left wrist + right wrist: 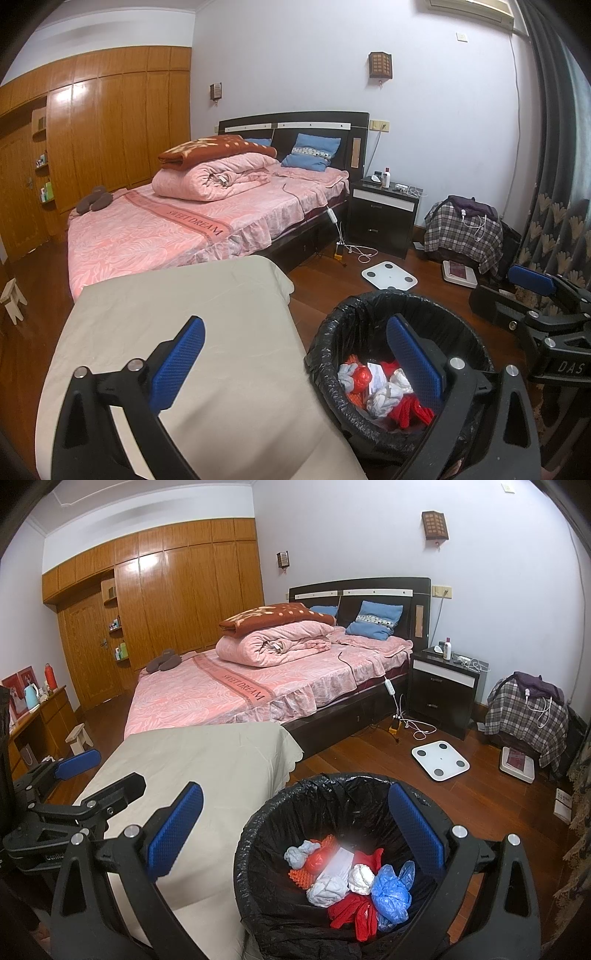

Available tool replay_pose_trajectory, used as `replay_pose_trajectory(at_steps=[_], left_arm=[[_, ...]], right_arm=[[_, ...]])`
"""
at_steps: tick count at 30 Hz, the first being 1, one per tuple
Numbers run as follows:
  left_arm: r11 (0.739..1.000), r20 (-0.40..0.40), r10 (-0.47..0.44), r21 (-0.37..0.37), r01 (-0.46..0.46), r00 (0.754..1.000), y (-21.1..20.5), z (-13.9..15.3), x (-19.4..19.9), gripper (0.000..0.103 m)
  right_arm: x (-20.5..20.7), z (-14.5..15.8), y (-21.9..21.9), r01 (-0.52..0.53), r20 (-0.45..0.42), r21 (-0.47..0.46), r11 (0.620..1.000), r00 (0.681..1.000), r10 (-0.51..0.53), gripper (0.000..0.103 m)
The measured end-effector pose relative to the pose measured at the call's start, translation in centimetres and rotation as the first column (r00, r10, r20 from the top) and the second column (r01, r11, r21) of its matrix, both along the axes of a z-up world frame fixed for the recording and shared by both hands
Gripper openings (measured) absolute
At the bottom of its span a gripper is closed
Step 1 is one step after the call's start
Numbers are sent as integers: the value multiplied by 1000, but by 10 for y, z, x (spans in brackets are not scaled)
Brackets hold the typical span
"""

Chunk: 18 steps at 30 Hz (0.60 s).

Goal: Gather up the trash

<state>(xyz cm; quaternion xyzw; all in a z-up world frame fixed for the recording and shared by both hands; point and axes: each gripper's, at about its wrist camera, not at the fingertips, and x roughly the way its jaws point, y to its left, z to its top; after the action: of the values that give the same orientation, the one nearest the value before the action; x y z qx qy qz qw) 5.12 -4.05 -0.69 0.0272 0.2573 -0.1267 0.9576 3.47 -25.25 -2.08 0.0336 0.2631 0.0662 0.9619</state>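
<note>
A bin lined with a black bag (332,332) (280,805) stands on the wood floor beside a table covered with a beige cloth (177,332) (207,768). Inside lie crumpled white paper (360,878), red scraps (351,912), a blue plastic bag (391,890) and an orange piece (299,878). My left gripper (295,362) is open and empty, straddling the table edge and the bin's left rim. My right gripper (295,834) is open and empty above the bin. Each gripper shows at the side of the other's view: the right one (532,295), the left one (99,771).
A pink bed (184,221) lies beyond the table. A black nightstand (384,218), cables and a white scale (388,277) on the floor, and a plaid-covered chair (461,229) stand at the right. A curtain (554,184) hangs at far right. A small stool (79,738) and a wooden desk (37,716) are on the left.
</note>
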Motion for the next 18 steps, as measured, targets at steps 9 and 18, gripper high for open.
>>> replay_pose_trajectory(at_steps=[9, 18], left_arm=[[1000, -1, 0, 0, 0, 1000, 0, -1, 0, 97], [1000, -1, 1, 1, -1, 1000, 0, 0, 0, 97]], right_arm=[[0, 0, 0, 0, 0, 0, 1000, 1000, 0, 98], [0, 0, 0, 0, 0, 0, 1000, 1000, 0, 98]])
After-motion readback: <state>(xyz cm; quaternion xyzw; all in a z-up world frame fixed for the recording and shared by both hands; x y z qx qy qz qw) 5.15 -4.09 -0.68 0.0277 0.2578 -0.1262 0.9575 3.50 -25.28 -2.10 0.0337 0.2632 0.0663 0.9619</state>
